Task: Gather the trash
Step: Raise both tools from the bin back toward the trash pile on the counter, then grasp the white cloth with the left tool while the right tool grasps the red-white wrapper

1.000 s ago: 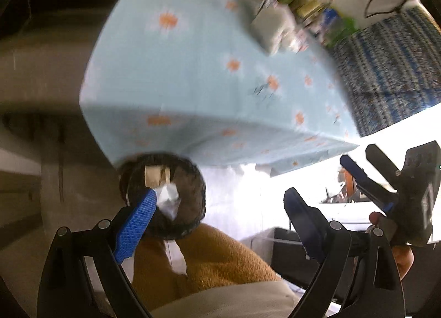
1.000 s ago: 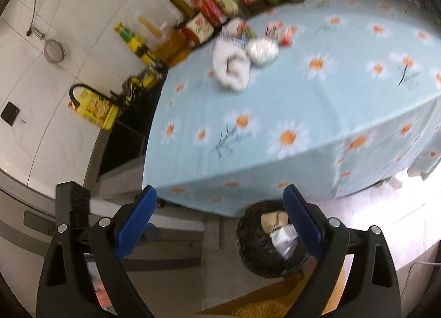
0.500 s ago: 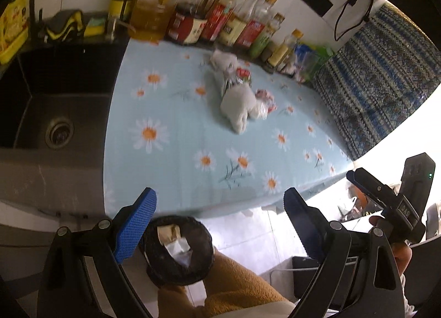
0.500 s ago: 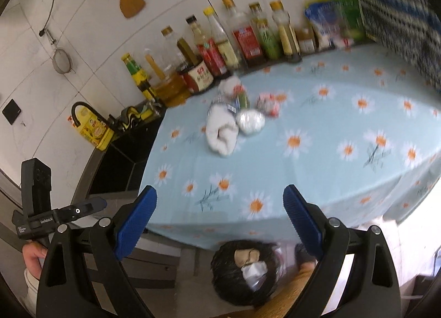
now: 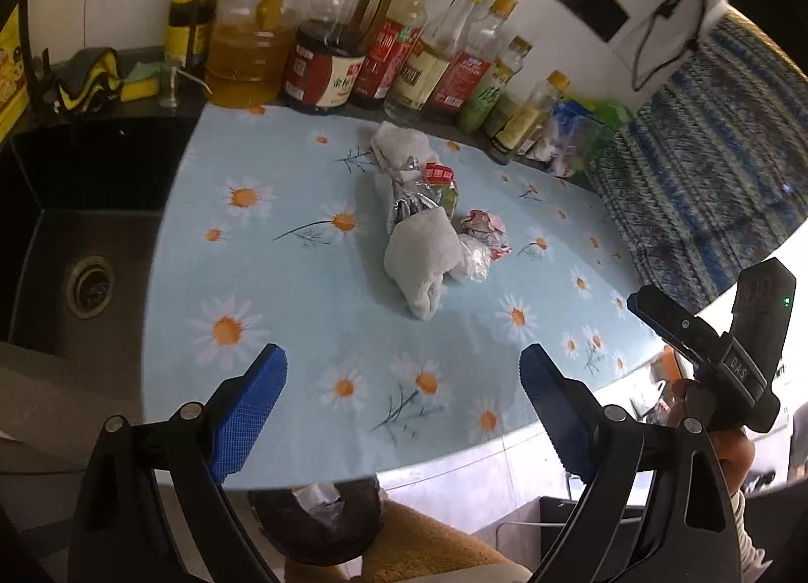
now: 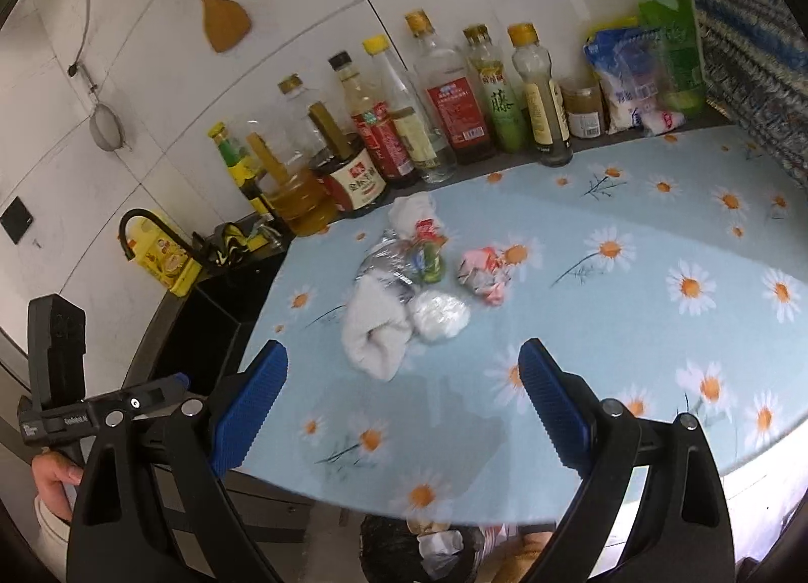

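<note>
A cluster of trash is found near the middle of the daisy-print tablecloth (image 5: 283,290). Nearest the grippers within it lies a rolled white cloth (image 5: 421,254), its long axis running from the bottle row toward the counter's front edge, the folded end pointing at the edge. Touching the cloth on its far side is a silver foil wrapper (image 5: 409,194) with a red-and-green packet (image 5: 442,184) beside it. A crumpled white tissue (image 5: 399,146) is seen beyond the foil, closest to the bottles. On the cloth's right, a clear plastic wad (image 6: 438,316) rests against it, and a crumpled pink-and-red wrapper (image 6: 482,272) lies just beside that.

A black bin (image 6: 404,552) holding paper scraps is noted below the counter edge, in front of the cloth.

The left gripper (image 5: 404,411) is held over the front of the tablecloth, jaws spread wide, nothing between them. The right gripper (image 6: 404,406) is likewise spread and unloaded, short of the cloth.
</note>
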